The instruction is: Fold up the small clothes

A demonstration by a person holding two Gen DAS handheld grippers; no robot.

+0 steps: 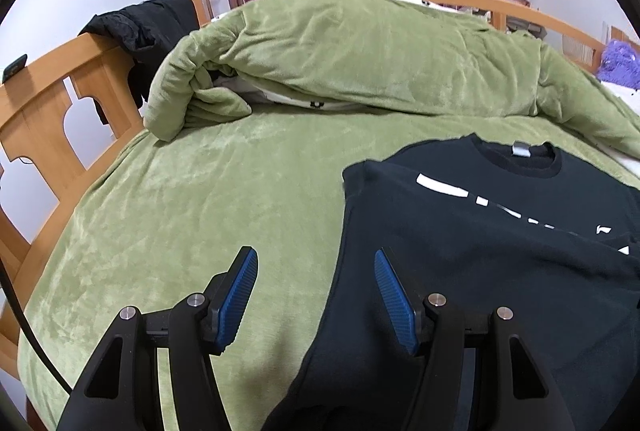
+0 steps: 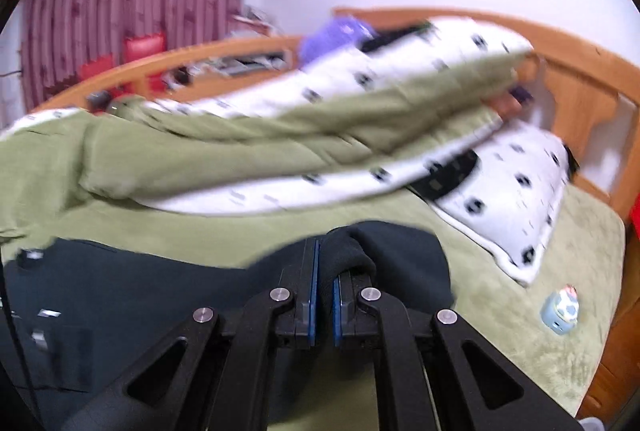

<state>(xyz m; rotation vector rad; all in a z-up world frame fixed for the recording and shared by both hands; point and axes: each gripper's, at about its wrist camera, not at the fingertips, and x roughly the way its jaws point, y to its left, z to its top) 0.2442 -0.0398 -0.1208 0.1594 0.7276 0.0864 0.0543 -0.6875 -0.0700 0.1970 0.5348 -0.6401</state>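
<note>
Hovering with its two blue pads spread wide, the left gripper (image 1: 316,295) straddles the left edge of one black sweatshirt (image 1: 480,239) lying flat on the green bed cover (image 1: 200,215). Behind it sits one rumpled green duvet (image 1: 360,55). To the right, the right gripper (image 2: 324,271) pinches a bunched fold of the garment; one patterned white pillow (image 2: 516,191) and one small blue toy (image 2: 560,309) lie beyond.

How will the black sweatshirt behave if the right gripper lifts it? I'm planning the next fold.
Likely floppy: the black sweatshirt bunches where the right gripper pinches it. It looks thick, so probably heavy enough to sag and drag over the plush green blanket. The open left gripper could support it.
</note>
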